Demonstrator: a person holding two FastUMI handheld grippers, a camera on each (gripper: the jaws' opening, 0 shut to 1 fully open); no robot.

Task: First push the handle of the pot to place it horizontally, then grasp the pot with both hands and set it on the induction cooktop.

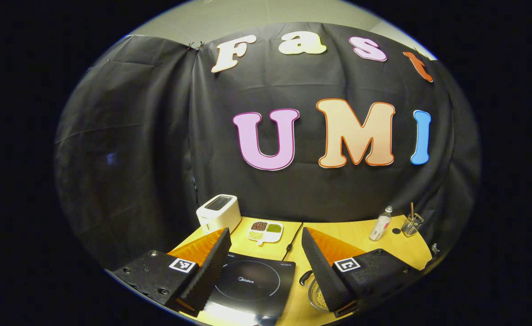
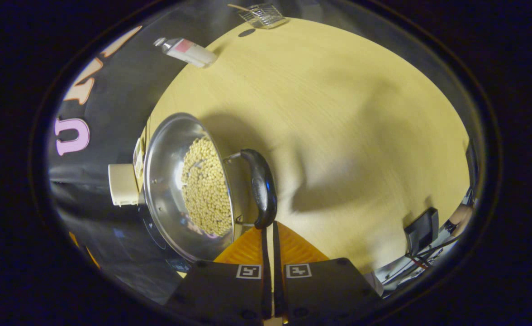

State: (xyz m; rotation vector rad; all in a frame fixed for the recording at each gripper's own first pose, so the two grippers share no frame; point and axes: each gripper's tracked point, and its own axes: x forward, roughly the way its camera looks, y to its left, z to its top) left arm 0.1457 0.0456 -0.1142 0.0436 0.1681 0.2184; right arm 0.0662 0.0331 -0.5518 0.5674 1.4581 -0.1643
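The left tongs (image 1: 263, 260) are spread wide, holding nothing, raised above the black induction cooktop (image 1: 252, 285) on the yellow tabletop (image 1: 352, 235). The right tongs (image 2: 269, 235) are pressed together, tips at the lower end of the pot's black handle (image 2: 260, 188); actual contact is unclear. The steel pot (image 2: 166, 181), holding pale beans (image 2: 205, 188), sits on the tabletop just beside the cooktop, its far rim cut off in the left gripper view.

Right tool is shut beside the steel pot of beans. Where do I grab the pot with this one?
Probably the black curved handle on the shiny steel pot: it stands off the rim just ahead of the shut right tool. Open, then close across the bar from this near side.
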